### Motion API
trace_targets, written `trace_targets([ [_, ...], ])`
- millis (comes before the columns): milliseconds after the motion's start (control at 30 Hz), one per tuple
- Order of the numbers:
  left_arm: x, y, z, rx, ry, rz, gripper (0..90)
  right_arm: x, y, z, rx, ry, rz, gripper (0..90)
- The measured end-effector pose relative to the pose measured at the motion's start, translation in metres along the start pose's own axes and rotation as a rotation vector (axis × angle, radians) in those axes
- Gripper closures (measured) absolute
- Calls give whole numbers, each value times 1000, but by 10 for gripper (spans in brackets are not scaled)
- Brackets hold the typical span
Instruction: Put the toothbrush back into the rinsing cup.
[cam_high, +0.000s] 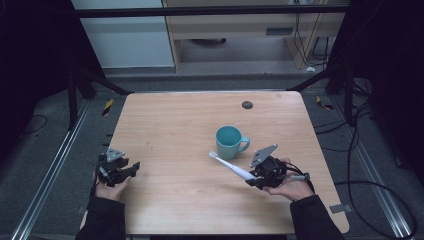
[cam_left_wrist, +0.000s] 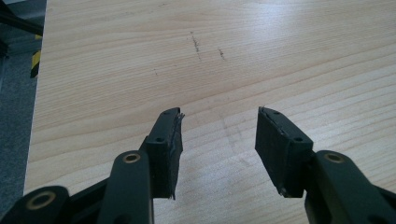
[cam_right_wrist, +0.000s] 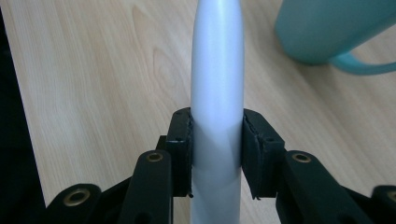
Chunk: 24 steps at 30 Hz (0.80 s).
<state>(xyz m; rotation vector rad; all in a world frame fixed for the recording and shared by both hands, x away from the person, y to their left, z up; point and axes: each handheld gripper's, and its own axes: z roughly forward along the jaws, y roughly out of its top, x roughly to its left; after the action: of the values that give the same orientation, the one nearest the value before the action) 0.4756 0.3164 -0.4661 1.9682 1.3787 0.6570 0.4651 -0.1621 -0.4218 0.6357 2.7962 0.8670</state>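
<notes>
A white electric toothbrush (cam_high: 231, 166) is held above the wooden table (cam_high: 175, 125), its brush head pointing up-left toward a teal mug (cam_high: 229, 142). My right gripper (cam_high: 253, 179) is shut on the thick handle of the toothbrush (cam_right_wrist: 217, 84), with both pads pressed against its sides. The mug (cam_right_wrist: 327, 28) stands just beyond it to the right. At the table's left edge my left gripper (cam_high: 131, 169) rests in a hand, open, with bare wood between its jaws. In the left gripper view the left gripper (cam_left_wrist: 219, 122) points across the tabletop.
A small dark round disc (cam_high: 247, 104) lies near the table's far edge. Faint pen marks (cam_left_wrist: 198, 44) streak the wood ahead of the left gripper. Metal rails and cables run along the floor on both sides of the table.
</notes>
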Motion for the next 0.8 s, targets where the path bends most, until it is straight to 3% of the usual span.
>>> trace_targets([
  [200, 0, 0, 0, -1, 0, 0, 505, -6, 2, -9, -118, -46, 42, 664],
  [467, 0, 0, 1, 0, -1, 0, 506, -19, 3, -21, -289, -113, 160, 664],
  [800, -1, 0, 1, -2, -1, 0, 505, -27, 10, -28, -429, -180, 253, 664],
])
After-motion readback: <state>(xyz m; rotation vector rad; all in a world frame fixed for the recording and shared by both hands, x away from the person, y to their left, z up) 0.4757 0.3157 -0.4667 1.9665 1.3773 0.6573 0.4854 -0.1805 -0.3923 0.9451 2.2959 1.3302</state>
